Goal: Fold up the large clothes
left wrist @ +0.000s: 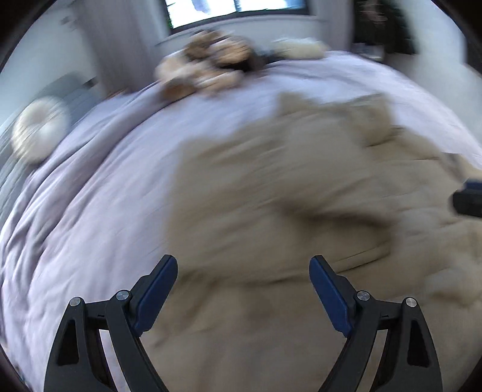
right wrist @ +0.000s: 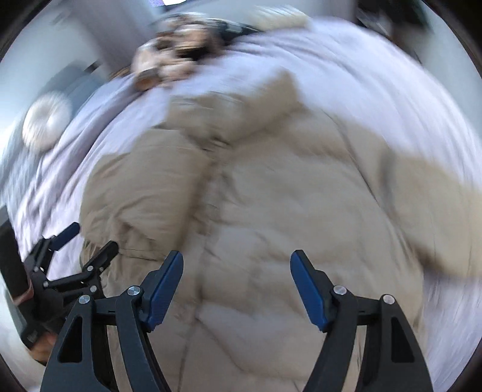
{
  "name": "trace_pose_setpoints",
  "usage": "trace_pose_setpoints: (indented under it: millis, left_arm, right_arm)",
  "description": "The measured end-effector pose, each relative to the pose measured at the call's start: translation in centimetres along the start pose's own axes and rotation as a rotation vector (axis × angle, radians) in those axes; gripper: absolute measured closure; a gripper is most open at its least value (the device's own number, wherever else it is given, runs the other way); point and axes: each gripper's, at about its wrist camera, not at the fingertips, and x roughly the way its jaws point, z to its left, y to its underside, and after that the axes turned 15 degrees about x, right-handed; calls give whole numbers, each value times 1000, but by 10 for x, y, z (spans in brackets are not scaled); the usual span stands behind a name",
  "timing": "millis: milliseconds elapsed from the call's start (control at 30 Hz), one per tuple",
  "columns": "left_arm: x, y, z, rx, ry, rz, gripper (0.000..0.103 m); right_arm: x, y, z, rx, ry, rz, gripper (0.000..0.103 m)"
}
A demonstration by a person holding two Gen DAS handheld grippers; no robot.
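Note:
A large beige padded coat (right wrist: 271, 187) lies spread on a bed with a lilac cover (right wrist: 391, 90), front up, its collar toward the far end. In the left wrist view the coat (left wrist: 286, 196) fills the right half. My left gripper (left wrist: 243, 262) is open and empty above the coat's left edge; it also shows in the right wrist view (right wrist: 90, 238), open. My right gripper (right wrist: 236, 256) is open and empty above the coat's lower middle. A piece of it shows at the right edge of the left wrist view (left wrist: 468, 199). Both views are blurred.
Brown and cream soft toys (left wrist: 211, 63) lie at the far end of the bed under a window (left wrist: 238, 9). A round white cushion (left wrist: 39, 129) sits at the left on something grey. Lilac cover (left wrist: 90, 196) lies bare left of the coat.

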Motion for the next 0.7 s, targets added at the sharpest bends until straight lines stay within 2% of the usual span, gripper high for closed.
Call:
trace_pose_setpoints:
  millis: [100,167,233,333,367,433,467,500,567,667,700]
  left_arm:
    - [24,23,21,-11,-65,113,13]
    - [37,31,27,-1,-96,144,13]
    - [51,29,32,-16,-110,149,13]
    - [61,24,50,-137,-156,120,13]
    - [65,23,60,-198,-148,124,13]
    - [71,27,74,-277,-128,134,13]
    - [74,31,80,-305,-110,133,13]
    - [75,32,81,-308,-101,129,13]
    - [76,33,80,-286,-95,118,13]
    - [76,38,86,-291,-40,118,13]
    - [74,41,92,-300,-5,117,13]
  right_arm:
    - [19,6,59,-245,97,-48,23]
    - [42,17,93,-399,182,-57,23]
    - [61,24,112,-493,277,-92,23]
    - [90,16,127,-559,438,-184,23]
    - [94,10,126,-549,462,-202,26]
    - [87,-11,114,-433,418,-233,99]
    - [76,-26,96,-285,367,-241,95]
    - [70,-35,78,-177,309,-232,95]
    - [65,-51,23,137,163,-167,95]
    - [82,-44,-45,485,-21,-47,95]
    - [89,-40,-58,554,-64,-18,95]
